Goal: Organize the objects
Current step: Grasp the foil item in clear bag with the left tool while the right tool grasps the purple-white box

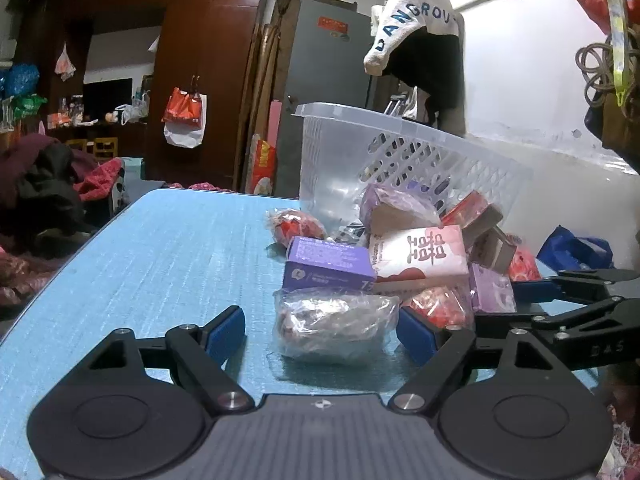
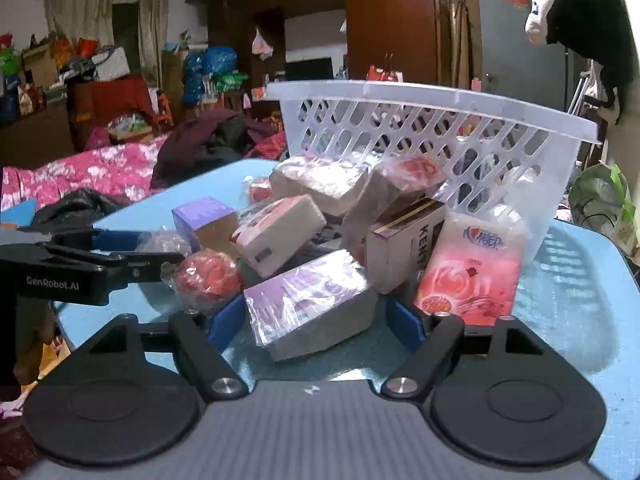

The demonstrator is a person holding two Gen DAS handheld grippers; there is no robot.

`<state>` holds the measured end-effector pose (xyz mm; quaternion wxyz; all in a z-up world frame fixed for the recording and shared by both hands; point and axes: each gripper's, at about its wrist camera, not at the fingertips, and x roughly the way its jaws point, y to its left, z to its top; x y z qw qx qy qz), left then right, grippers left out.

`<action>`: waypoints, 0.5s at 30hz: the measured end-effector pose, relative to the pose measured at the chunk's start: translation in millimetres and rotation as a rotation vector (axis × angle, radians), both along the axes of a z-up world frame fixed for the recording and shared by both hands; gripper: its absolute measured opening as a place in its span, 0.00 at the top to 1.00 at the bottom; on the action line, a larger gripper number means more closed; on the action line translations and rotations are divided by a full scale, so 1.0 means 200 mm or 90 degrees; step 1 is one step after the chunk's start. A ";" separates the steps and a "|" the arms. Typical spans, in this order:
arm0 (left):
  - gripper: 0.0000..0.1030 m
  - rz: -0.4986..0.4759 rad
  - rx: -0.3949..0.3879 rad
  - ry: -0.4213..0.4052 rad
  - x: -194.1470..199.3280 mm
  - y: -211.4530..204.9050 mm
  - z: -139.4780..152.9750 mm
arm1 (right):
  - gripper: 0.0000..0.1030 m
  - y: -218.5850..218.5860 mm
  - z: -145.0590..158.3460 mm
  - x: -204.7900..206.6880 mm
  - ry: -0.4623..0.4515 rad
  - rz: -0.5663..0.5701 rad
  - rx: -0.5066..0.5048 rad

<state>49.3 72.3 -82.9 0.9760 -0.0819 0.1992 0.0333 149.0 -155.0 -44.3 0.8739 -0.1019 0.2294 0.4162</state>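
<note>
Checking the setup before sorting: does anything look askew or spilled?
Yes. The white basket sits tilted, its rim sloping, and packets and boxes lie heaped against it on the blue table rather than inside, like the purple packet in front.

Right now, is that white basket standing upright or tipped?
Tipped: the basket leans with its rim slanted, propped on the packets.

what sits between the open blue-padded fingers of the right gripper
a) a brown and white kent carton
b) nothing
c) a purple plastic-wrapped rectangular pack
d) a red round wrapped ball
c: in the right wrist view the purple plastic-wrapped rectangular pack lies on the blue table between the open fingers of the right gripper, neither pad touching it.
</note>
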 end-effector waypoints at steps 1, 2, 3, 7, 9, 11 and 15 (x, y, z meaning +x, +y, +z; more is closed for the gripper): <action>0.17 0.002 0.006 -0.001 0.00 -0.01 0.00 | 0.30 0.01 0.00 0.00 -0.005 0.001 -0.005; 0.17 -0.001 0.007 -0.001 0.00 -0.01 0.00 | 0.30 0.00 -0.01 -0.02 -0.014 -0.001 -0.007; 0.17 -0.002 0.004 0.000 0.00 -0.01 0.00 | 0.31 0.00 -0.02 -0.04 -0.023 -0.005 -0.006; 0.17 -0.003 -0.003 -0.003 -0.01 0.00 0.00 | 0.31 -0.07 -0.02 -0.08 -0.049 -0.028 0.038; 0.23 0.003 0.003 -0.004 0.00 -0.01 0.00 | 0.31 -0.13 -0.02 -0.11 -0.045 -0.035 0.069; 0.32 0.009 0.007 -0.001 0.00 -0.02 0.00 | 0.31 -0.19 -0.03 -0.13 -0.044 -0.044 0.090; 0.39 0.011 0.021 -0.013 -0.02 -0.04 -0.01 | 0.31 -0.27 -0.04 -0.16 -0.037 -0.057 0.122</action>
